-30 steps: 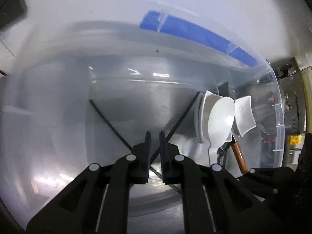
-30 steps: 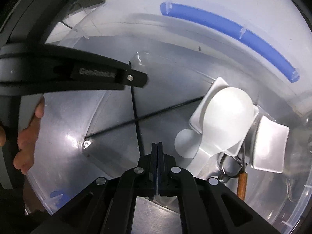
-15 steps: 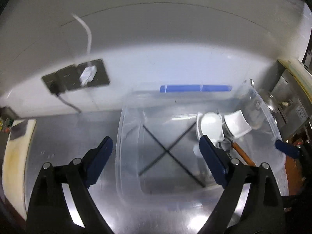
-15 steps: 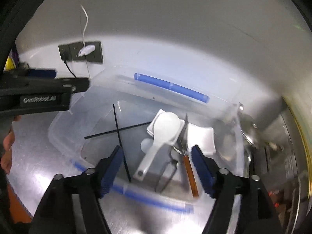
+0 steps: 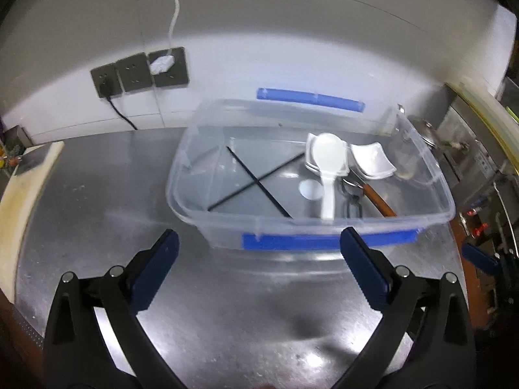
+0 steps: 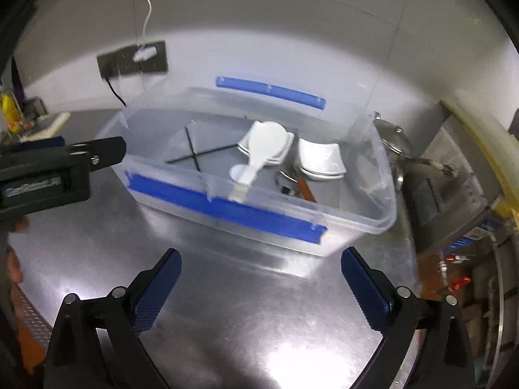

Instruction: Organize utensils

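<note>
Both hand-held grippers, left [image 5: 258,253] and right [image 6: 261,270], spread wide, empty. White spoon [image 5: 327,168] in bin [image 5: 292,227]: light, stiff, slippery; pinch handle.

Bin [image 5: 311,227] on the steel counter [image 5: 227,308], centre to right of the left wrist frame, backed against the wall. Inside, at its left half, two chopsticks [image 5: 256,183] crossed flat on the floor. Right of them, a rice paddle [image 5: 327,168], head lying on a stack of dishes [image 5: 311,162], handle toward the near wall. Further right, a second dish stack [image 5: 373,160]; before it, a wooden-handled utensil [image 5: 378,199] slanting toward the lower right. Wall sockets [image 5: 139,71] at upper left, behind the counter. Cutting board [image 5: 19,201] along the left edge. Pot lid [image 6: 394,139] just right of the bin in the right wrist frame.
</note>
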The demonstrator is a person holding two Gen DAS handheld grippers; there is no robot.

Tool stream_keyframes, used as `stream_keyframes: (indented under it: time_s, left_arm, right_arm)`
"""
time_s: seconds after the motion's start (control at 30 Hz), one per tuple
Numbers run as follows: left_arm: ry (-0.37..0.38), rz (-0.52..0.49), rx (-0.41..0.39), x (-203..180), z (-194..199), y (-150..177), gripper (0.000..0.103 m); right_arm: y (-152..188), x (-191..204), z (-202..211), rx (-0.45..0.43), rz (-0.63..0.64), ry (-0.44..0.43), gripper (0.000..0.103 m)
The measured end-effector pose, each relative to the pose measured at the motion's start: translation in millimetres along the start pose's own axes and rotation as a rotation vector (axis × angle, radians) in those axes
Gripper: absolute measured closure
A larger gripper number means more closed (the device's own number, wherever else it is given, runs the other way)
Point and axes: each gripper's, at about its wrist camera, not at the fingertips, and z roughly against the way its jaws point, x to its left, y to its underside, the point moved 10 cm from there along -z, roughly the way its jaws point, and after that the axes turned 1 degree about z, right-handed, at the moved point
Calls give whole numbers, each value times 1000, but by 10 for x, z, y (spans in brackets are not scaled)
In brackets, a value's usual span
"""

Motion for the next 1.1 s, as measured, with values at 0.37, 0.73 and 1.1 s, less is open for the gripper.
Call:
stream_keyframes:
  time_s: [0.37, 0.73, 1.1]
  left_arm:
    - [-114, -21, -33, -61, 73, 56, 8]
    - [-140, -58, 7, -147, -64, 83, 8]
    - [-106, -63, -7, -246, -108, 24, 8]
  right_arm:
    - [-59, -140, 13, -41, -67, -15, 5]
    - [-73, -139, -128, -13, -88, -43, 5]
    - [-115, -227, -134, -33, -115, -30, 5]
